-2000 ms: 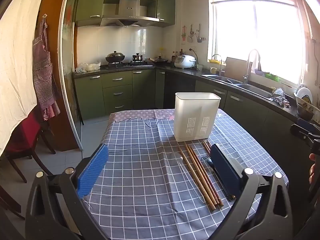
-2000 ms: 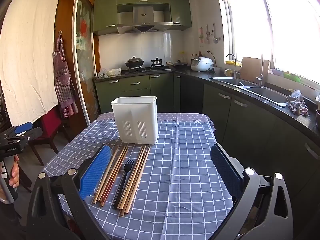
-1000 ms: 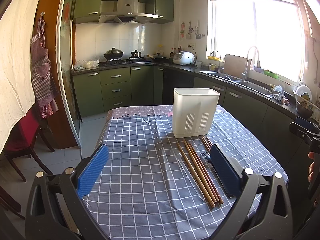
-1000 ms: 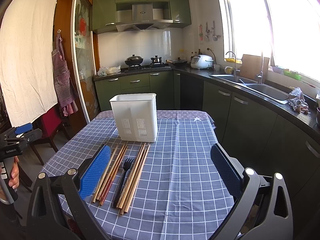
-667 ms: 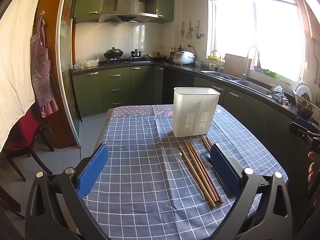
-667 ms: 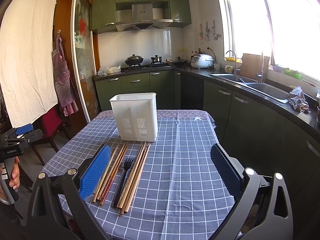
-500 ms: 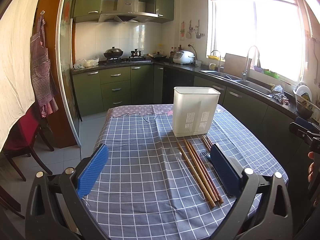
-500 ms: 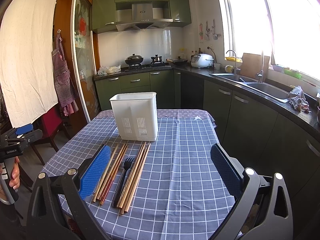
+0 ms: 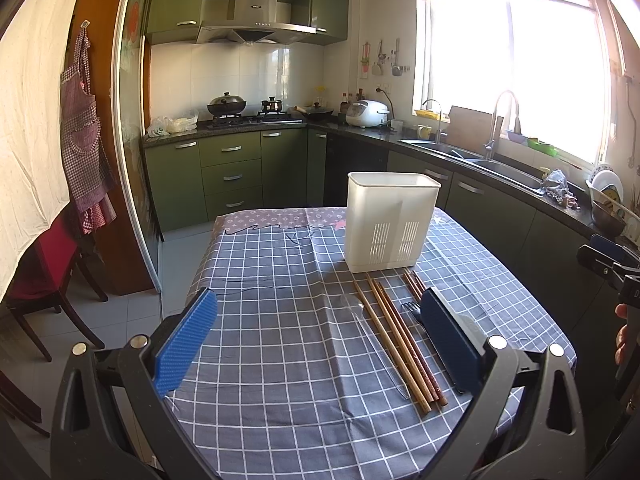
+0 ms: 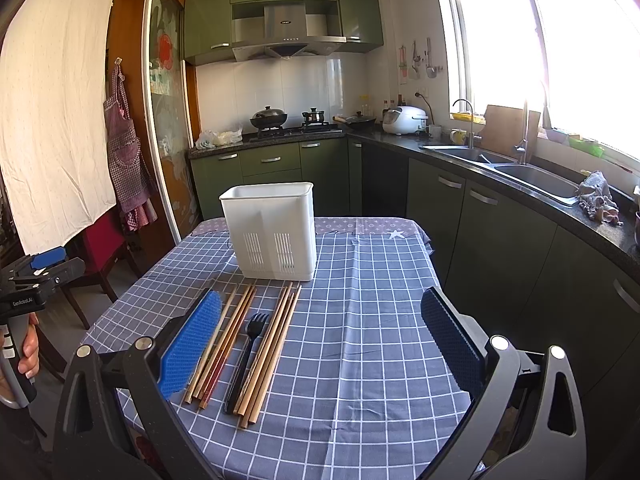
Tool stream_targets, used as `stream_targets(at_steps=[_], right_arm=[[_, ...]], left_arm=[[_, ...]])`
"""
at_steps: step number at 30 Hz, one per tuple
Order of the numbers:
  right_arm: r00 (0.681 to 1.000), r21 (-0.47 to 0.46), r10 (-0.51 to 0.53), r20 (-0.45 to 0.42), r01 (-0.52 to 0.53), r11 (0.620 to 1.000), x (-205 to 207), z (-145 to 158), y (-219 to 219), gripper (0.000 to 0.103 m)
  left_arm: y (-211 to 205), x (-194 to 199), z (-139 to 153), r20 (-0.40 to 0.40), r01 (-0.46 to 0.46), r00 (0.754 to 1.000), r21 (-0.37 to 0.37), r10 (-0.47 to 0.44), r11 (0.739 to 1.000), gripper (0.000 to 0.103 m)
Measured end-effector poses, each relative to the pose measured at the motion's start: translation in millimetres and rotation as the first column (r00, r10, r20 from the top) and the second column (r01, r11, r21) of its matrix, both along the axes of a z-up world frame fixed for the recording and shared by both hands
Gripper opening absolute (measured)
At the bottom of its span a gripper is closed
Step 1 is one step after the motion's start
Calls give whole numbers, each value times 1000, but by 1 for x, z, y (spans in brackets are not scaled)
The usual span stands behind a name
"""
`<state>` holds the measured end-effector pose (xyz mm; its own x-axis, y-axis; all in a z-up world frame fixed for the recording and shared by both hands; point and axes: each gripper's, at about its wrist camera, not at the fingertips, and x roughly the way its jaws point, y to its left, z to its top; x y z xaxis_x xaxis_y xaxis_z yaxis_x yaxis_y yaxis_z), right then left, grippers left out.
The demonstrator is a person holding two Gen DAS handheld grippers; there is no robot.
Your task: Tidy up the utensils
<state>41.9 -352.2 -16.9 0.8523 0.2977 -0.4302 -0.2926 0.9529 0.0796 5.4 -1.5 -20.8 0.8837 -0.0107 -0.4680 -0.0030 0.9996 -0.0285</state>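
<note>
Right wrist view: the right hand-held gripper (image 10: 320, 348) hangs above the blue checked-cloth worktop (image 10: 372, 320), jaws wide apart and holding nothing. Brown wooden chopsticks (image 10: 276, 344) and a black plastic fork (image 10: 246, 356) lie just before the white slotted plastic utensil holder (image 10: 272, 232). The left hand-held gripper (image 9: 320, 340) is likewise spread, nothing between its pads.

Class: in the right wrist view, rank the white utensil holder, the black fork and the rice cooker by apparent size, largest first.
1. white utensil holder
2. black fork
3. rice cooker, though it stands far back, so distance shrinks it.
</note>
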Motion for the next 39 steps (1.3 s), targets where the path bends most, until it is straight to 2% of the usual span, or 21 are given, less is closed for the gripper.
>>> stream_targets(at_steps=[39], right_arm=[[1000,-1,2,6,-2,1000,-2,3,-2,99]], left_arm=[[1,-1,2,-3,-2,1000,0,2,1000,97]])
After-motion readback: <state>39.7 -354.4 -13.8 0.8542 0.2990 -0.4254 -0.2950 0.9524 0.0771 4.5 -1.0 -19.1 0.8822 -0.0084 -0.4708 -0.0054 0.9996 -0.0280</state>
